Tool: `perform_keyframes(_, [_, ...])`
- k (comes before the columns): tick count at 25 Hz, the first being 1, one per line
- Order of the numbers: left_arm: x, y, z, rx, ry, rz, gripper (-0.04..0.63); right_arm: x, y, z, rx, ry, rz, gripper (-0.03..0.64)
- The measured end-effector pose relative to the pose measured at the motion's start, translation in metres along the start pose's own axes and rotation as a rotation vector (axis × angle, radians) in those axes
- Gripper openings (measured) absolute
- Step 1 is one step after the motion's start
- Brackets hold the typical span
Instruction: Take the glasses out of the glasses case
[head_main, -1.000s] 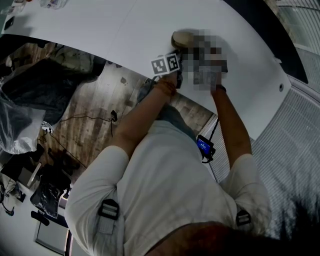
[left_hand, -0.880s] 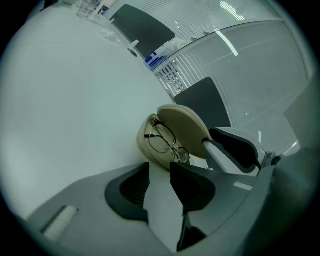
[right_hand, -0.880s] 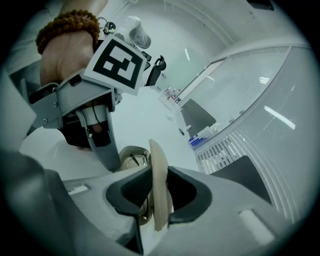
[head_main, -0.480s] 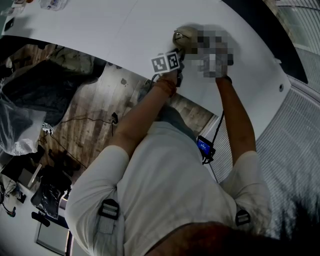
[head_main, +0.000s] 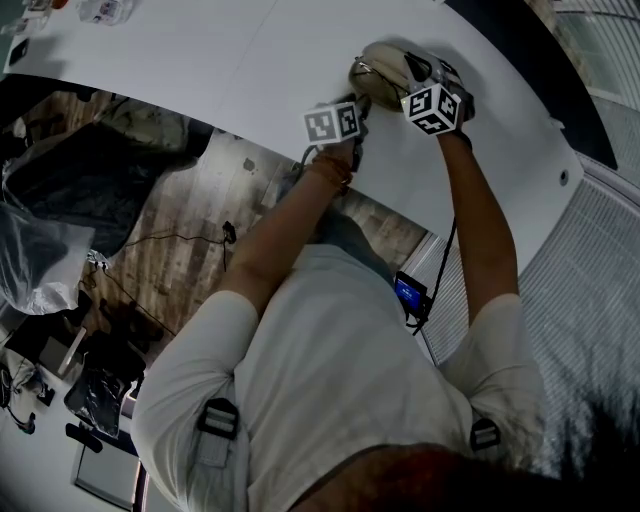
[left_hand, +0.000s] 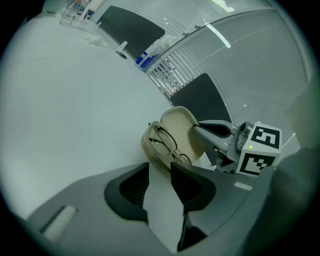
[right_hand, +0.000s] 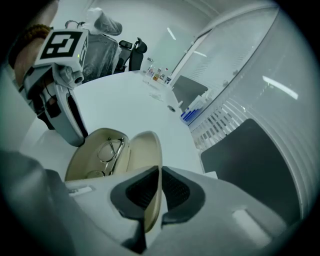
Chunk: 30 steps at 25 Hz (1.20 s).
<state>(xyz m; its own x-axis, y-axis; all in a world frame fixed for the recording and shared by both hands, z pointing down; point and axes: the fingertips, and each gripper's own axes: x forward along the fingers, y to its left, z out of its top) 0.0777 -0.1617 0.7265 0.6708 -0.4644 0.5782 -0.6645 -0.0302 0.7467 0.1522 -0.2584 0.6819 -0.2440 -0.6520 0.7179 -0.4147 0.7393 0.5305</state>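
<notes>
The glasses case (head_main: 385, 68) lies open on the white table (head_main: 200, 50) at the head view's upper centre. The table's dark far edge runs to its upper right, and bare surface extends to the upper left. The glasses (right_hand: 109, 150) rest in the case's base (right_hand: 82, 162). The jaws of the right gripper (right_hand: 159, 176) have just been closing and now pinch the raised lid (right_hand: 147, 150). The left gripper (left_hand: 160, 172) has its jaws wide apart, tips just beside the base, with nothing clamped. Both forearms reach forward, grippers angled downward.

The glasses case (right_hand: 81, 159) is beige with a paler cream lining. The glasses (left_hand: 164, 141) have thin dark frames. The table (head_main: 200, 60) is plain white. The left gripper (left_hand: 160, 172) and the right gripper (right_hand: 159, 172) are grey with black pads and black-and-white square markers. The floor (head_main: 180, 220) at left is brown wood grain.
</notes>
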Motion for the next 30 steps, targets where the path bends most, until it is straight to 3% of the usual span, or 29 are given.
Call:
perform_keyframes(10, [-0.002, 0.000, 0.010, 0.086, 0.011, 0.009, 0.123, 0.006, 0.006, -0.042, 0.162, 0.107, 0.070, 0.032])
perform_keyframes(16, [-0.005, 0.003, 0.013, 0.123, 0.018, 0.016, 0.118, 0.002, 0.016, -0.056, 0.246, 0.119, 0.082, 0.041])
perform_keyframes(22, [-0.005, 0.001, 0.014, 0.116, 0.011, -0.005, 0.095, -0.004, 0.013, -0.049, 0.204, 0.119, 0.032, 0.049])
perform_keyframes(30, [-0.004, 0.000, 0.016, 0.112, 0.018, -0.005, 0.087, -0.047, 0.009, -0.007, 0.153, -0.002, -0.014, 0.110])
